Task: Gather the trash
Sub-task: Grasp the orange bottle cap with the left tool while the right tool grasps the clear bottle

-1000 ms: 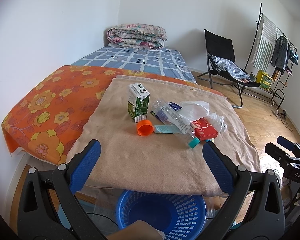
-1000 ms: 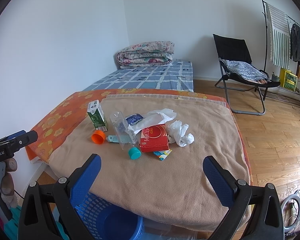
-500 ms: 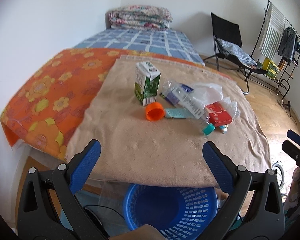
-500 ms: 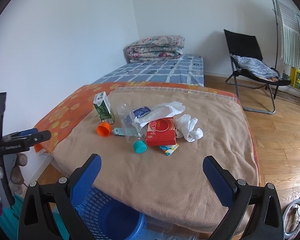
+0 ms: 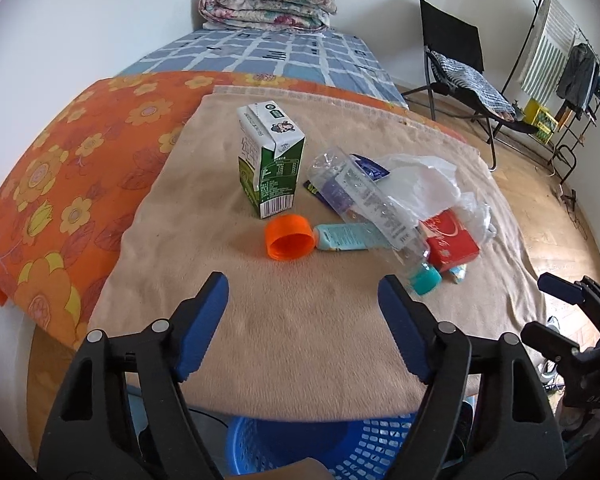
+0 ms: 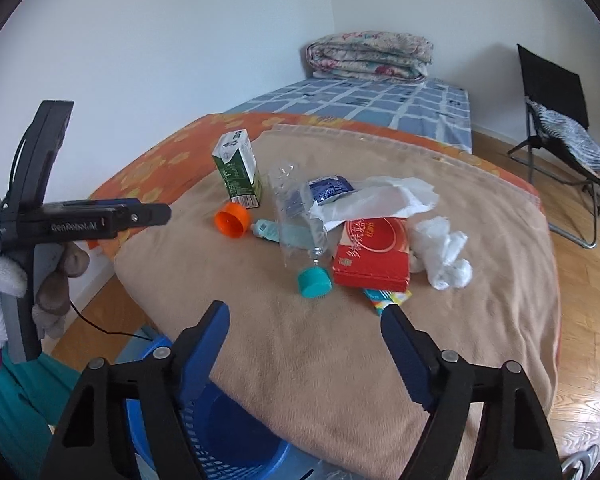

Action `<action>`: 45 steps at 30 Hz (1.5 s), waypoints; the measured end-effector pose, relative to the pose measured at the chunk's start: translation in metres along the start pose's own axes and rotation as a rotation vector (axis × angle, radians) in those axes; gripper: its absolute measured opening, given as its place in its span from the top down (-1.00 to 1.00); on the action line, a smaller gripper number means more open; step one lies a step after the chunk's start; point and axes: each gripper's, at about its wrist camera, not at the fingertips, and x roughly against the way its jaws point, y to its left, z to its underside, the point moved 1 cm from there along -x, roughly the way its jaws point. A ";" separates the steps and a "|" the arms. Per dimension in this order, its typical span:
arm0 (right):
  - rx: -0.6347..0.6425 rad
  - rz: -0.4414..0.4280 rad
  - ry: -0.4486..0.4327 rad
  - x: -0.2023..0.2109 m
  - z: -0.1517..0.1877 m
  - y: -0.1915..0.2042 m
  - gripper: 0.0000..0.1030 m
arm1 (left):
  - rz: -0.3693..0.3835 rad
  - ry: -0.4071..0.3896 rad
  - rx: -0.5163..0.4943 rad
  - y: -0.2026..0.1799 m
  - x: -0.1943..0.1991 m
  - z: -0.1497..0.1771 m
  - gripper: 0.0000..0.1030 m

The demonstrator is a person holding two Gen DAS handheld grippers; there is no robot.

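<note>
1. Beige fleece blanket (image 5: 300, 320) covered the near end of the bed, and all the trash sat in one loose heap on it, past both grippers.
2. Left gripper (image 5: 302, 304) hung over the blanket's near edge with its blue fingers spread wide and nothing between them. Right gripper (image 6: 304, 332) looked the same: wide open, empty, pointed at the pile.
3. Blue basket (image 5: 300, 444) sat on the floor just under the blanket's edge, right below both grippers, so I'd guess that's where everything goes.
4. Milk carton (image 5: 270, 158) stood upright at the left of the heap. Probably empty and light, with stiff flat sides. I'd pinch it across the narrow faces, and gently, or it caves in.
5. Orange cap (image 5: 289, 237) lay on its side just in front of the carton, touching the small teal tube (image 5: 350, 237). It's hard, tiny and likely to roll, so squeeze across the rim.
6. Clear plastic bottle (image 5: 366, 200) lay over the tube, its teal cap (image 6: 314, 282) toward the grippers. It looked crushed, slick and springy, so the neck is the safest hold.
7. Red box (image 6: 374, 254) lay flat beside the bottle. It's rigid, so take it by an edge.
8. Crumpled tissue (image 6: 442, 254) touched the box's right side. Soft, weighs nothing, grab it anywhere.
</note>
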 end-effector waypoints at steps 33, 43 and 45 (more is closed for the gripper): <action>-0.016 0.004 0.218 -0.137 -0.059 0.000 -0.26 | 0.087 0.203 0.259 0.042 -0.124 -0.044 -0.13; 0.006 0.039 0.238 -0.162 -0.066 0.007 -0.26 | 0.097 0.208 0.266 0.045 -0.131 -0.042 0.09; 0.004 0.048 0.247 -0.167 -0.064 0.006 -0.26 | 0.098 0.207 0.271 0.046 -0.131 -0.042 0.09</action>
